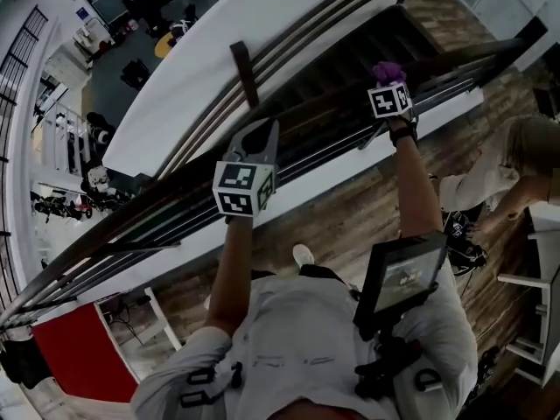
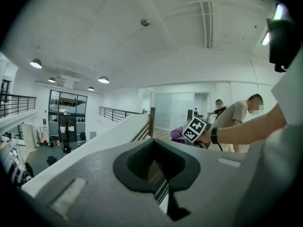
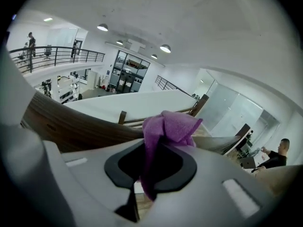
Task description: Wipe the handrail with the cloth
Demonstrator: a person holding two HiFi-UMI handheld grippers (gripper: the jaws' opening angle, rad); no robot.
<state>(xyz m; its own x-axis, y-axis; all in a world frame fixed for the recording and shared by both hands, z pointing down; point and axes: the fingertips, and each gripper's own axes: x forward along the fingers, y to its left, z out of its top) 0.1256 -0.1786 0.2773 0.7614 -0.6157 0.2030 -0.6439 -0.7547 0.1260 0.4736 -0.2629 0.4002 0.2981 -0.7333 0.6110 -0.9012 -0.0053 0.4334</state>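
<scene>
Right tongs (image 3: 138,193) clamped on a purple cloth (image 3: 168,126), held at the dark wooden handrail (image 3: 71,126). Left tongs (image 2: 165,200) closed and empty, over the same rail, well apart from the right.

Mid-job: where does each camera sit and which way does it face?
Head view: on the person's head, facing steeply down at the handrail; shows both forearms, left gripper and right gripper.
Left gripper view: on the left gripper, facing along the handrail; shows its shut jaws and right forearm.
Right gripper view: on the right gripper, facing along the handrail; shows jaws shut on cloth.
Shared: head and left gripper views both show the right gripper.
</scene>
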